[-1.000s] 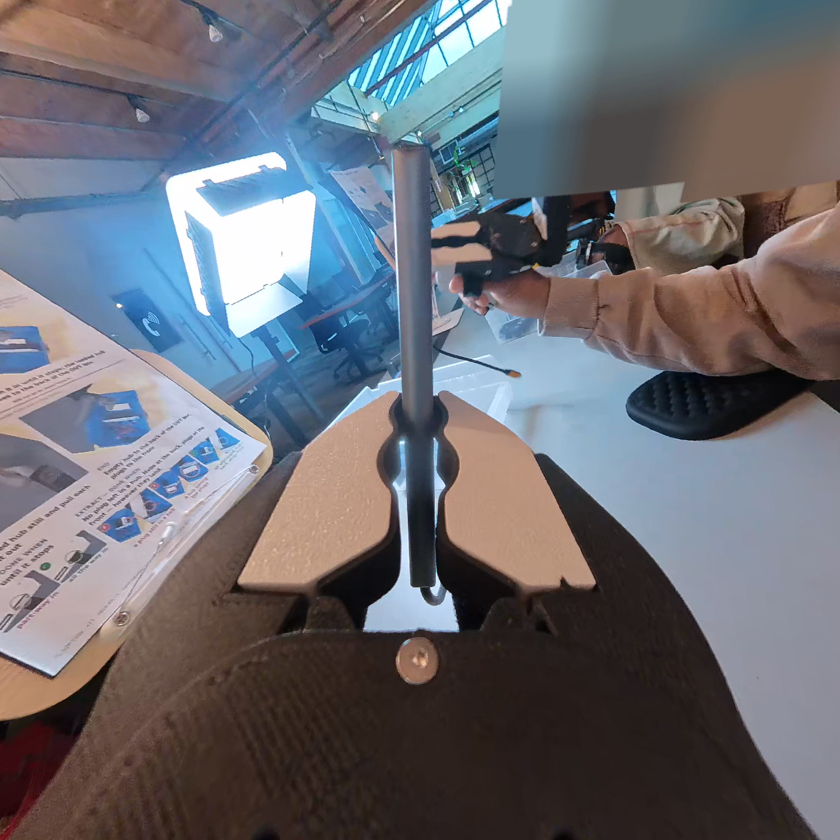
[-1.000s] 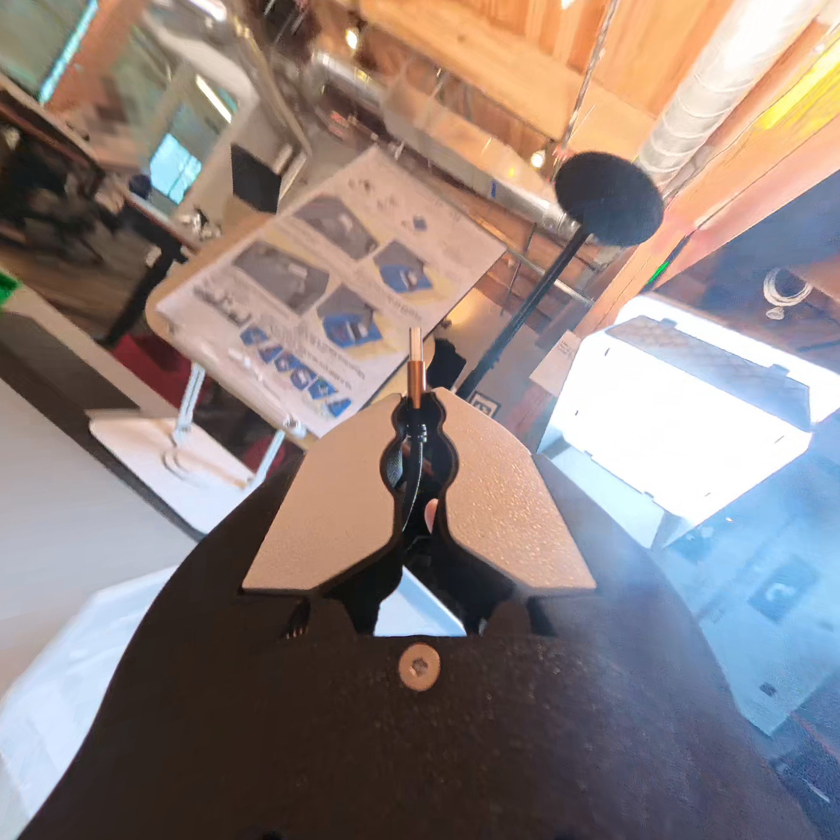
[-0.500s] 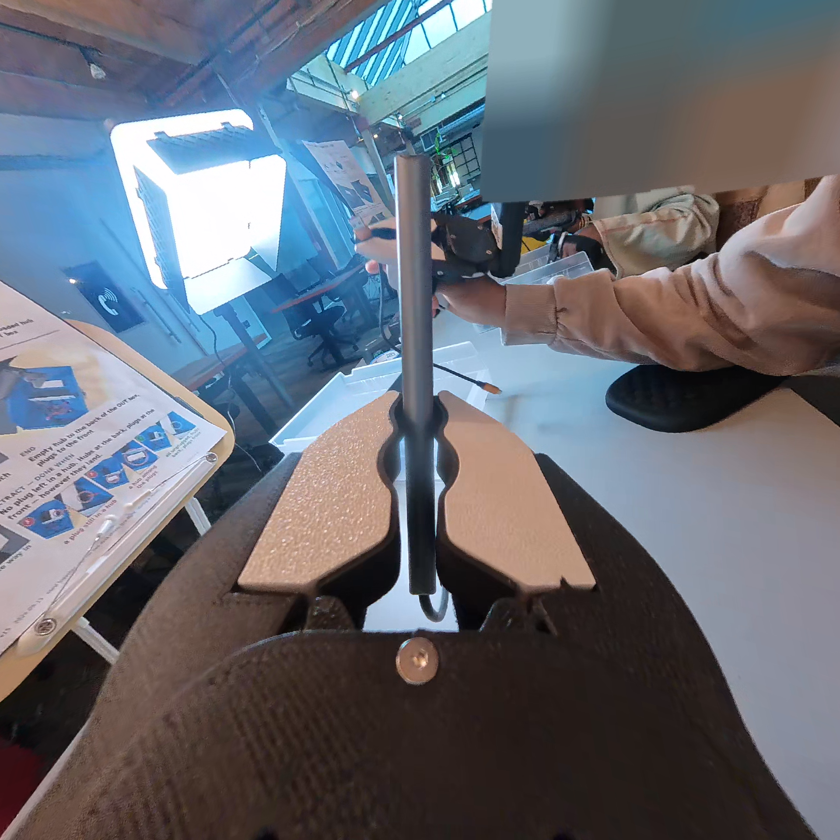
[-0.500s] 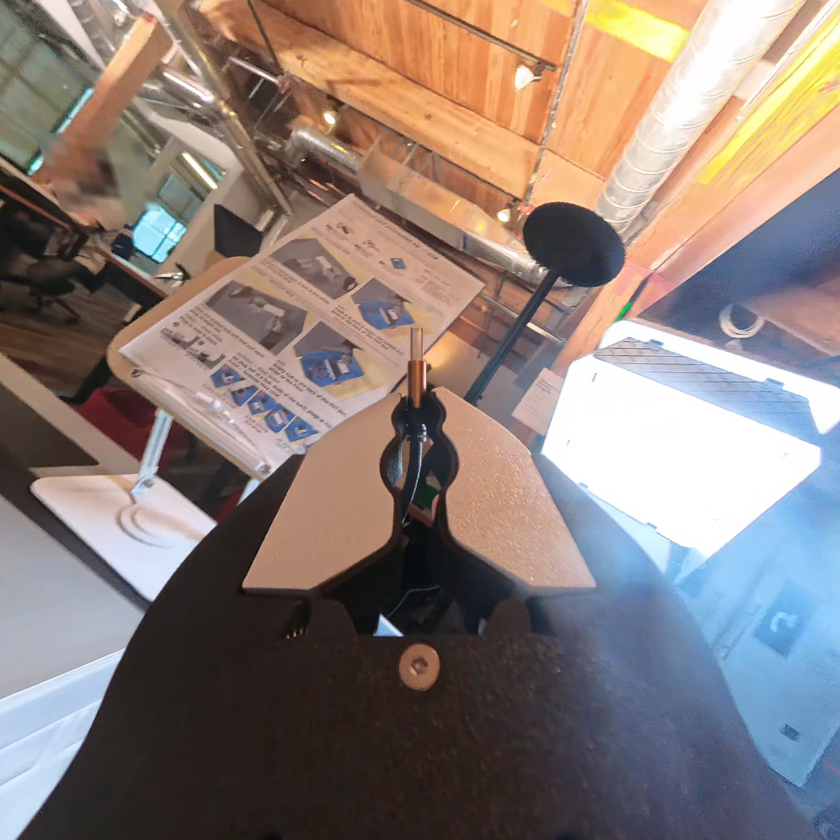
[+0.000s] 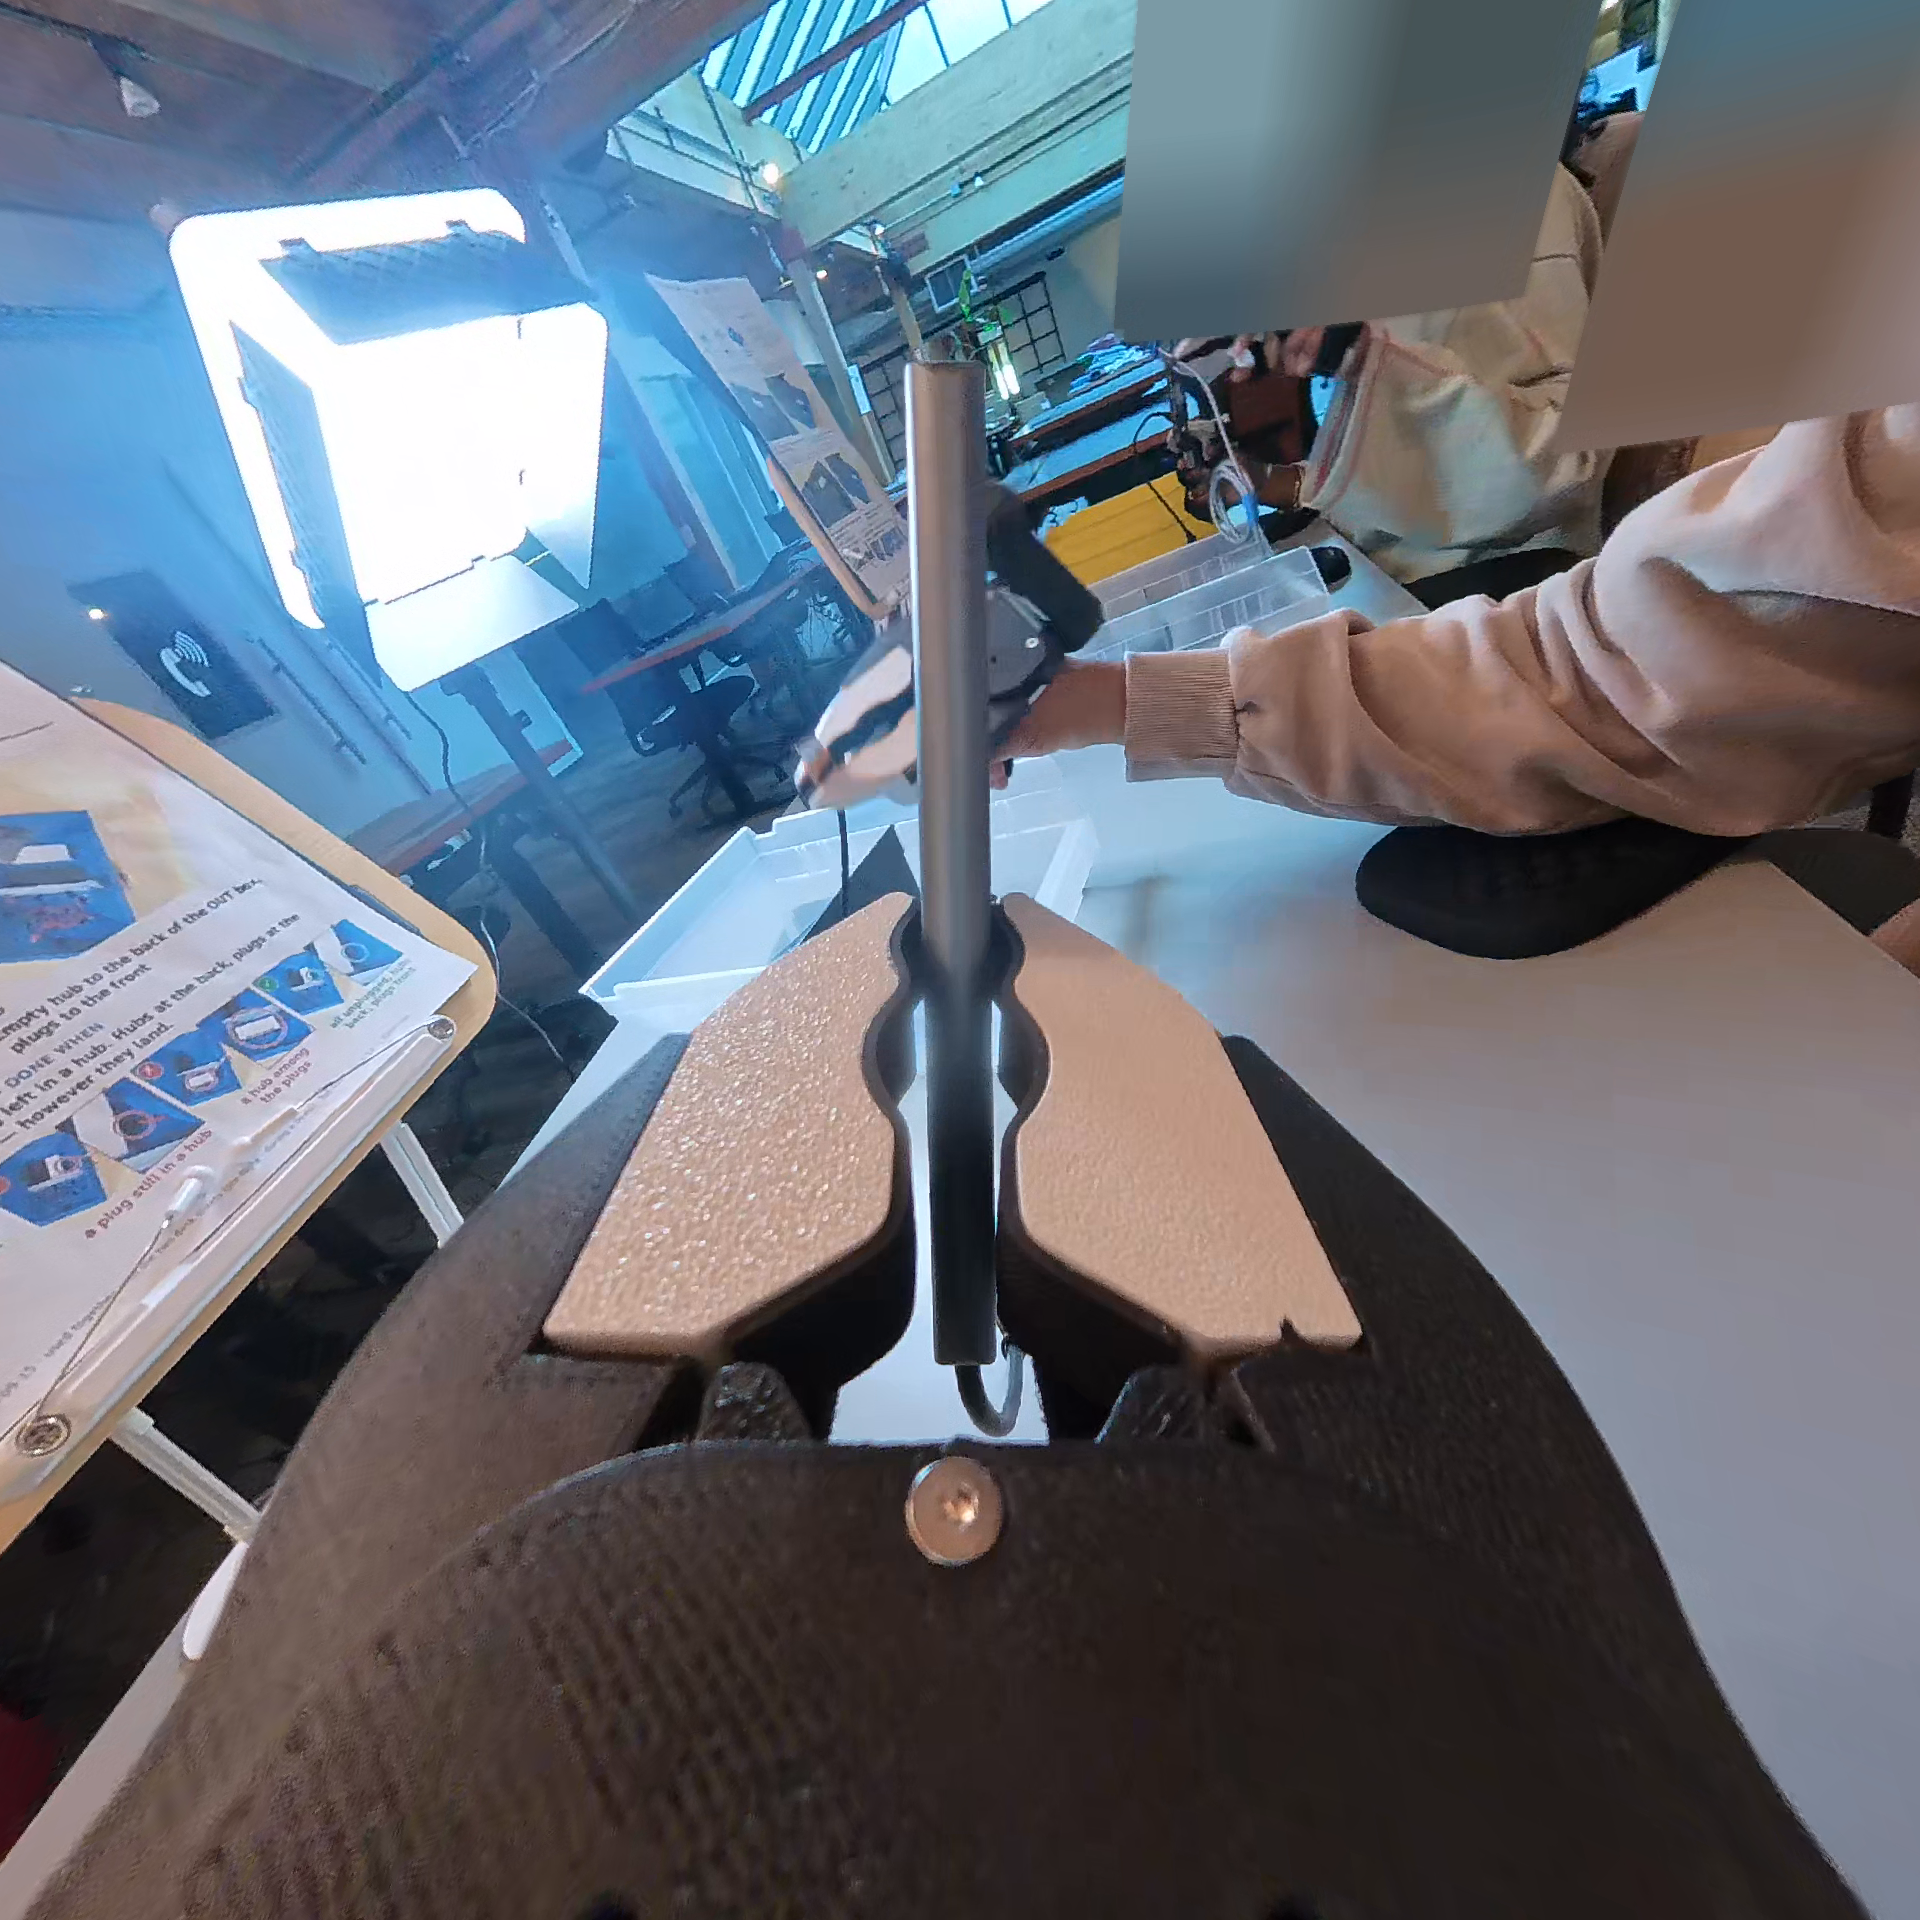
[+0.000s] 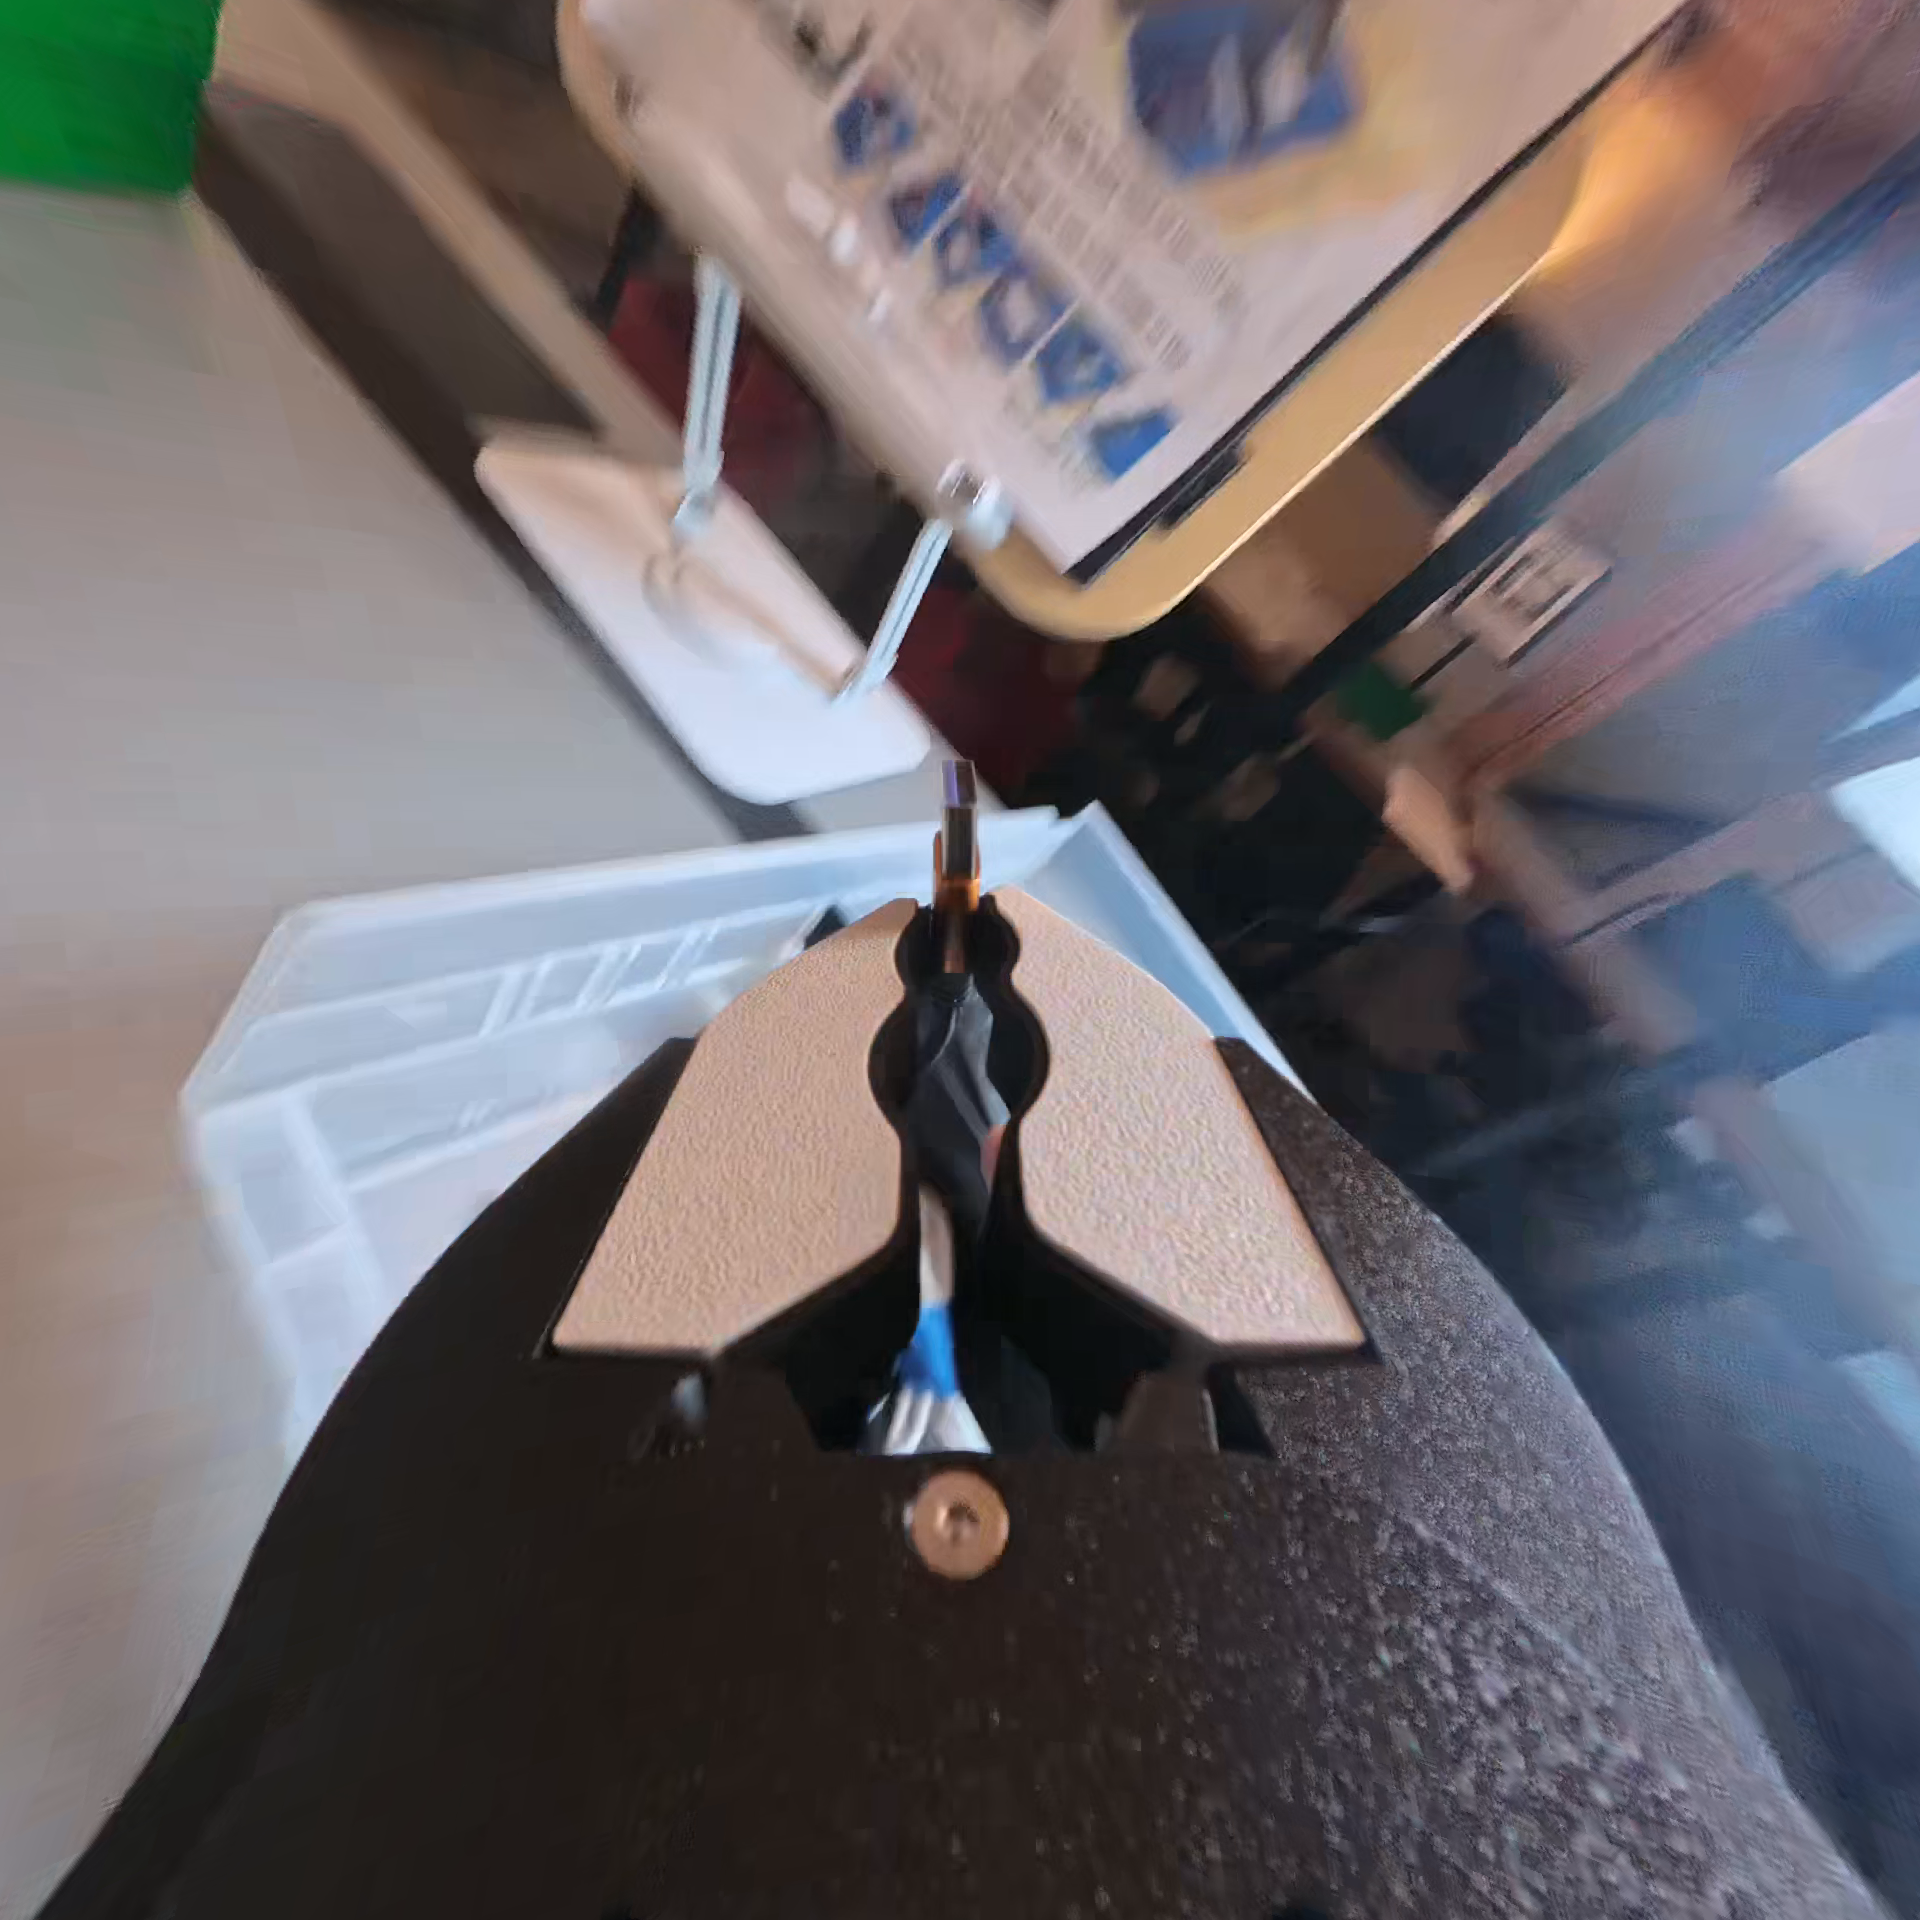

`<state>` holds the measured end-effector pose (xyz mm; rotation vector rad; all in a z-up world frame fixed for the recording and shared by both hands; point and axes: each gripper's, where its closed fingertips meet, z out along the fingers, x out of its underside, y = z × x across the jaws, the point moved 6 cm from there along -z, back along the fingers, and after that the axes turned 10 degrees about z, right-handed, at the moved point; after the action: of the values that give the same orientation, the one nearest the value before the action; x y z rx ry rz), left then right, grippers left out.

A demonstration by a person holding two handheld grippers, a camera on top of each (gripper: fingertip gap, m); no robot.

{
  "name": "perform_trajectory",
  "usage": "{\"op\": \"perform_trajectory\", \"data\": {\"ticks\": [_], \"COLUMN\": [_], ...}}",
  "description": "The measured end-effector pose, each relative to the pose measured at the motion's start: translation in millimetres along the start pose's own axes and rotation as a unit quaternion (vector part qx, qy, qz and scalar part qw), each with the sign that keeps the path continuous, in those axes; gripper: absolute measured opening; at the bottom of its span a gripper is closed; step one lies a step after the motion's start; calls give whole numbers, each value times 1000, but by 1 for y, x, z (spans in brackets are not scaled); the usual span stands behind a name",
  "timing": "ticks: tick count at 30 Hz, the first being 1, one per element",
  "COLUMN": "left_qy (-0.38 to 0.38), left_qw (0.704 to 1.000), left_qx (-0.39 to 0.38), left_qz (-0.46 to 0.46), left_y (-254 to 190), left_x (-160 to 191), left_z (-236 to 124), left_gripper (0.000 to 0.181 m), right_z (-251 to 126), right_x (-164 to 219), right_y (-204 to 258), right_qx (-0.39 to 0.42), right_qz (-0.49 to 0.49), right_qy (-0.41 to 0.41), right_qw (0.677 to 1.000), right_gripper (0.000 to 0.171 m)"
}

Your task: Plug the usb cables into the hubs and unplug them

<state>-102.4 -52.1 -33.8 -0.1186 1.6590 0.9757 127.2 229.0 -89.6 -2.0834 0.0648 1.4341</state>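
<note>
Left hand-held gripper [image 5: 956, 935] clamps the hub [image 5: 943, 665]; right hand-held gripper [image 6: 956, 914] pinches the plug [image 6: 956, 831].

Legible print appears on one item: the instruction sheet [image 5: 156, 1039], a white page with blue picture panels and black and red captions, clipped to a tan board left of the left gripper [image 5: 958, 920]. The dark wall sign [image 5: 177, 655] carries a white pictogram only. The far poster [image 5: 769, 384] is too small to read. In the right wrist view the sheet [image 6: 1039, 208] is motion-blurred and illegible.
</note>
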Motion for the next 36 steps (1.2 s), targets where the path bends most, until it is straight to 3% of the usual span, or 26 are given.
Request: {"op": "perform_trajectory", "data": {"ticks": [4, 6, 9, 12, 16, 19, 22, 26, 28, 29, 33, 36], "left_qy": [-3, -5, -7, -6, 6, 35, 67, 125, 145, 153, 124, 87], "left_qw": [1000, 1000, 1000, 1000, 1000, 999, 997, 990, 986, 985, 991, 996], "left_qx": [2, 5, 9, 13, 15, 19, 30, 48, 62, 70, 57, -6], "left_qz": [1, -1, -5, -5, -10, -11, 0, 34, 46, 47, 10, -13], "left_y": [0, -1, -4, -5, -7, -11, -20, -34, -42, -45, -38, -14], "left_x": [-3, -3, -3, -2, 4, 12, 18, 25, 27, 28, 21, 12], "left_z": [-1, 0, 3, 6, 10, 19, 30, 45, 51, 53, 51, 34], "left_gripper": [11, 11, 11, 11, 11, 11, 11, 11, 11, 11, 13, 27], "right_z": [-6, -15, -23, -38, -67, -87, -91, -76, -67, -65, -74, -89], "right_x": [49, 69, 67, 27, -50, -105, -131, -141, -139, -138, -144, -153], "right_y": [14, 24, 26, 21, 28, 68, 120, 177, 189, 192, 181, 144], "right_qx": [-112, -147, -149, -157, -166, -238, -297, -319, -298, -294, -312, -269], "right_qz": [61, 68, 71, 88, 59, 26, -39, -98, -127, -141, -113, -76], "right_qy": [246, 334, 369, 285, 98, -21, -58, -62, -62, -68, -89, -117], "right_qw": [961, 929, 915, 942, 980, 971, 952, 941, 944, 943, 939, 953], "right_gripper": [9, 26, 54, 60, 54, 49, 49, 51, 33, 16, 12, 12]}}
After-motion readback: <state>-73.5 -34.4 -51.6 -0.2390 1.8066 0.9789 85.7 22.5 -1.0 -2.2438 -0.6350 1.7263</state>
